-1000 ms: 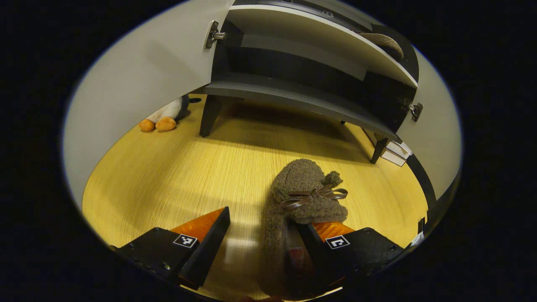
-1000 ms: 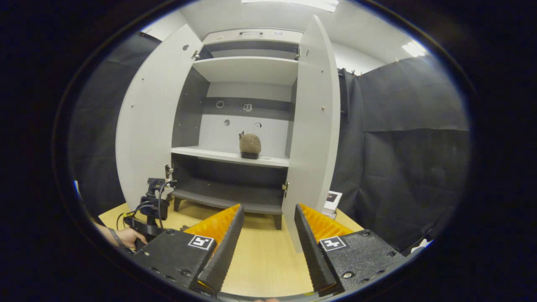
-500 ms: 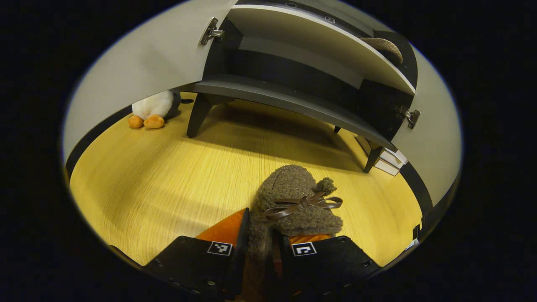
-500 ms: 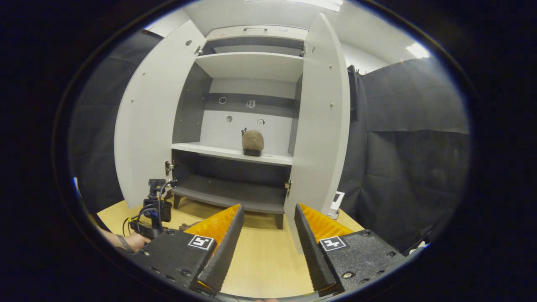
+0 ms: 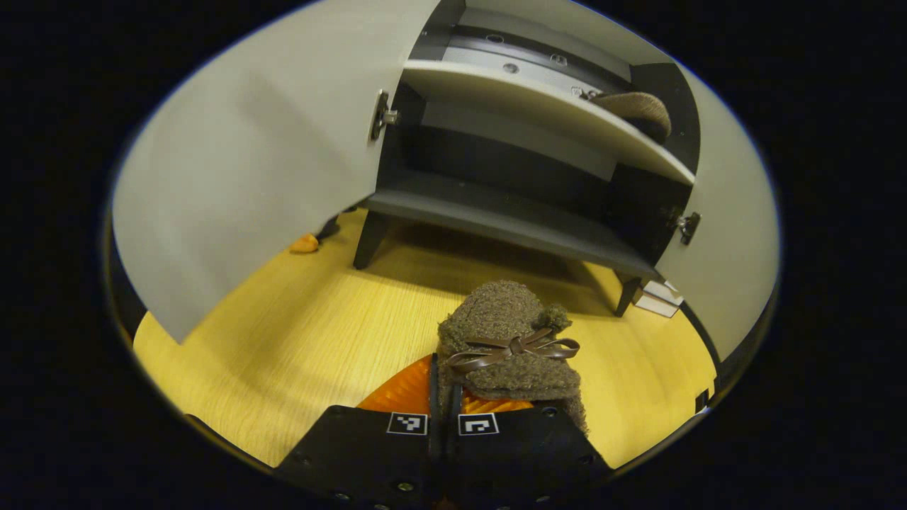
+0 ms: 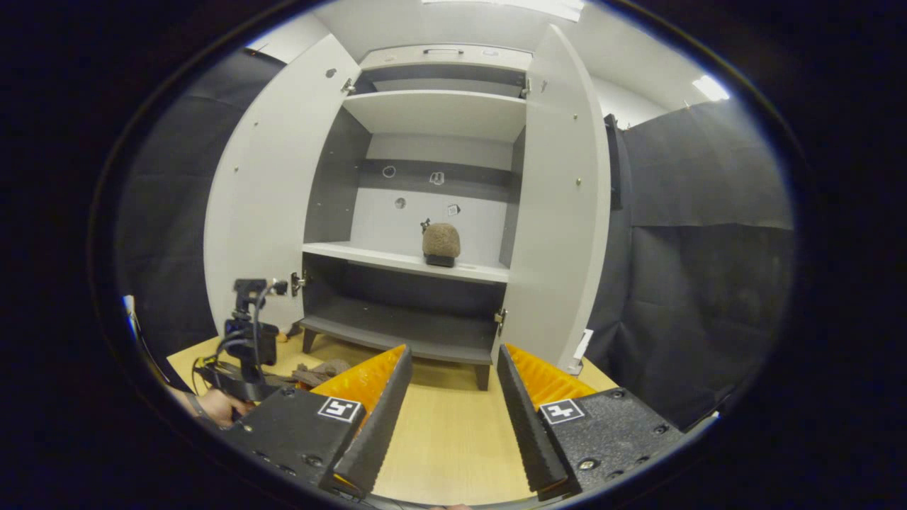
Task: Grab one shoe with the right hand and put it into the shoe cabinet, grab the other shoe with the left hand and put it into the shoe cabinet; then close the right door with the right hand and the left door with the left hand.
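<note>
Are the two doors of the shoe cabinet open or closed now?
Both open. In the right gripper view the left door and the right door stand swung outward, and the shelves with one shoe show between them.

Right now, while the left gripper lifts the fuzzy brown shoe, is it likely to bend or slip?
The shoe looks like soft fleece, so it will probably sag beyond the left gripper. The fuzzy surface likely grips well, so slipping seems unlikely. It appears light for its size, though the thin collar pinch may let it swing.
</note>
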A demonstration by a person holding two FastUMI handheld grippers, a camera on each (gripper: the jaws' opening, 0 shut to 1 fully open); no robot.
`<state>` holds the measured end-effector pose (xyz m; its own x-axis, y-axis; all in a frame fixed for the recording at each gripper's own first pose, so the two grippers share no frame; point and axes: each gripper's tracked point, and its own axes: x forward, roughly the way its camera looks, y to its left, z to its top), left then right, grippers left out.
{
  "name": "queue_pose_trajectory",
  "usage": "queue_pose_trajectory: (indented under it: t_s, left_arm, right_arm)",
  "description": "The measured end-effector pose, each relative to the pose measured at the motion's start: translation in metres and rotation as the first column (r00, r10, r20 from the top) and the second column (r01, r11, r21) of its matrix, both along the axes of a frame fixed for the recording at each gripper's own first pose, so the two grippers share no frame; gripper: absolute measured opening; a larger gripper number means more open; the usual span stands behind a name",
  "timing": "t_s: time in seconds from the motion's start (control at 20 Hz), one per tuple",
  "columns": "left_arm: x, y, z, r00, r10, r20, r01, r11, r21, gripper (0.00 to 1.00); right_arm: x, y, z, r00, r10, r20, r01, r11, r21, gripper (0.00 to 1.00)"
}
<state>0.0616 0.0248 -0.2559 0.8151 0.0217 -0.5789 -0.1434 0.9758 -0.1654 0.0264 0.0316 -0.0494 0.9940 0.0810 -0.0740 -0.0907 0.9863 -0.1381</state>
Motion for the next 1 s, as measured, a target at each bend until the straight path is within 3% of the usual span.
queue_pose_trajectory:
  t_s: [0.15,0.35,0.55,0.75,0.9,1.0]
  left_arm:
    - [0.003,-0.015,0.081,0.994,0.011,0.113,-0.007,0.999,-0.041,0.02]
    - [0.051,-0.036,0.195,0.955,0.017,0.295,0.017,0.993,-0.114,0.01]
    - [0.127,-0.060,0.285,0.906,-0.063,0.419,0.092,0.995,-0.048,0.01]
    - [0.217,-0.080,0.317,0.927,-0.070,0.370,0.070,0.997,0.015,0.01]
    - [0.268,-0.086,0.304,0.974,-0.027,0.225,0.026,1.000,0.008,0.01]
    - [0.296,-0.089,0.299,0.989,-0.013,0.146,0.008,0.999,0.040,0.02]
  right_arm:
    - [0.000,0.009,-0.002,1.000,0.022,-0.007,-0.022,1.000,0.014,0.78]
    - [-0.003,0.015,0.002,0.999,0.046,0.012,-0.046,0.999,0.015,0.77]
    - [-0.006,0.010,0.006,0.999,0.039,0.025,-0.039,0.999,0.023,0.77]
    - [-0.010,-0.001,0.017,0.999,0.002,0.044,-0.004,0.999,0.044,0.77]
    - [-0.011,-0.013,0.015,0.999,-0.025,0.034,0.022,0.998,0.067,0.81]
    - [-0.013,-0.016,0.015,0.999,-0.035,0.033,0.033,0.997,0.069,0.77]
